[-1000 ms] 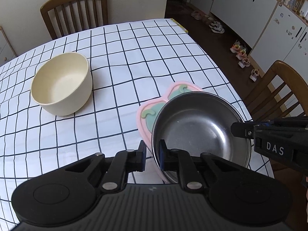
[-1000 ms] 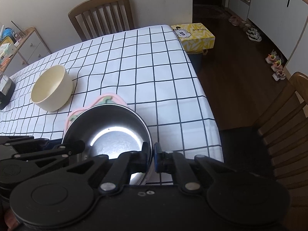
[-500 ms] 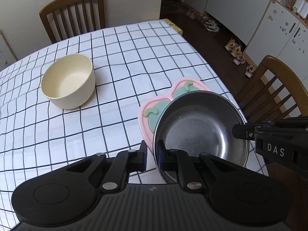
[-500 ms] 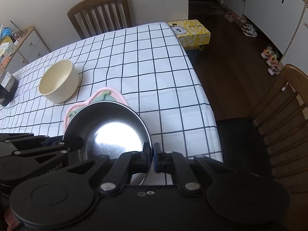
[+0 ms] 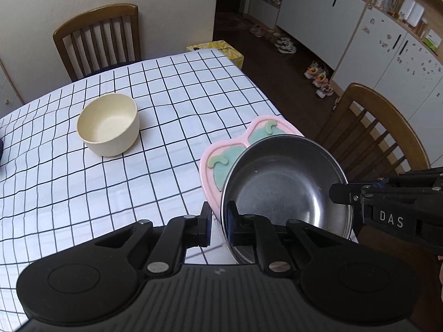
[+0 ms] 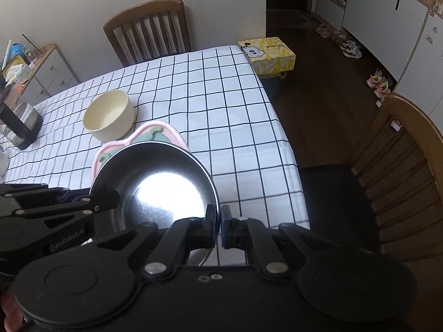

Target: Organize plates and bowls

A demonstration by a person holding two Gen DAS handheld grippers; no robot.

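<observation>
Both grippers point steeply down over the desk [image 5: 166, 105]: left gripper [image 5: 217, 222] and right gripper [image 6: 220, 225] each pinch the steel bowl's [image 5: 285, 182] rim, fingers clamped.

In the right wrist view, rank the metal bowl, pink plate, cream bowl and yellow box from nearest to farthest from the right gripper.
1. Metal bowl, clamped at its rim in the right gripper.
2. Pink plate, just beyond it.
3. Cream bowl, farther left.
4. Yellow box, past the table's far corner.

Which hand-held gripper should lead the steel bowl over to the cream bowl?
Left, probably. Both grip the steel bowl, but the left hand-held gripper clamps the rim nearer the cream bowl; the right hand-held gripper holds the far rim.
</observation>
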